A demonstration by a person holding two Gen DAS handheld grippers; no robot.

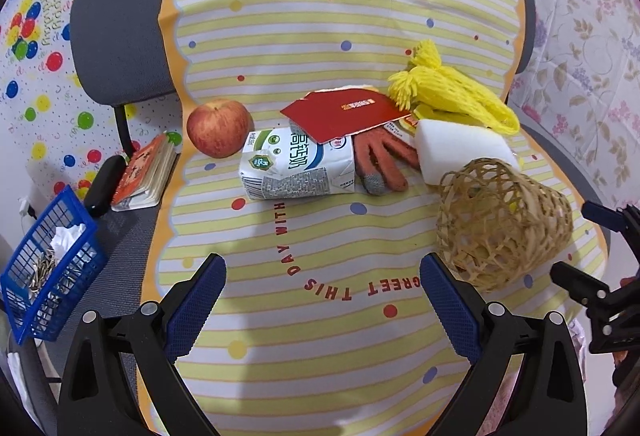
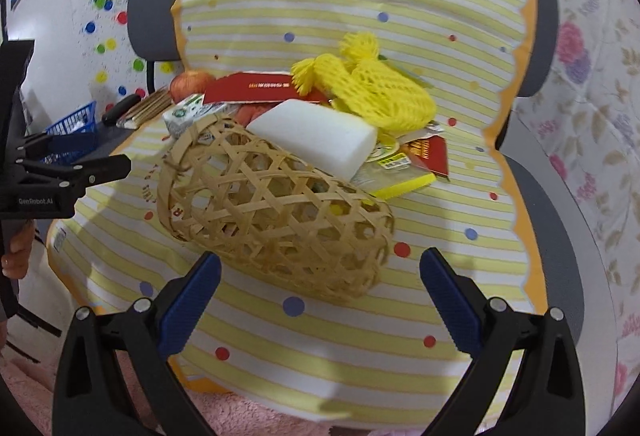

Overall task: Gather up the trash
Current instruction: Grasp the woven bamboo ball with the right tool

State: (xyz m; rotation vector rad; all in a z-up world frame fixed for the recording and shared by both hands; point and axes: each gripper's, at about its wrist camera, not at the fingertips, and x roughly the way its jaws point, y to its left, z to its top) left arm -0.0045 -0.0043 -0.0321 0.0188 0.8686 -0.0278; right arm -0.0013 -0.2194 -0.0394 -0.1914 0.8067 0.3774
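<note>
1. At the far left of the left wrist view, low in the frame, a blue wire basket (image 1: 48,264) sits off the striped cloth (image 1: 320,336) and already holds crumpled paper; I judge it the likely trash bin.
2. Left of centre, an apple (image 1: 219,127) stands just beside a milk carton (image 1: 298,163) lying on its side. A red card (image 1: 344,113) rests over the carton's top edge, and an orange glove (image 1: 380,159) lies against the carton's right end.
3. Right of centre lie a white foam block (image 1: 460,147) and yellow foam netting (image 1: 452,91) behind it. A woven basket (image 1: 504,224), tipped on its side, touches the block.
4. The left gripper (image 1: 322,300) hovers low centre, its fingers wide apart and holding nothing, aimed toward the carton.
5. In the right wrist view, the right gripper (image 2: 320,296) also has fingers spread and empty, near the woven basket's closed end.
6. Judgement: this is the approach step, with nothing picked yet. Next calls for advancing the left fingers to straddle the carton's narrow sides without snagging the red card or glove, then closing.
</note>
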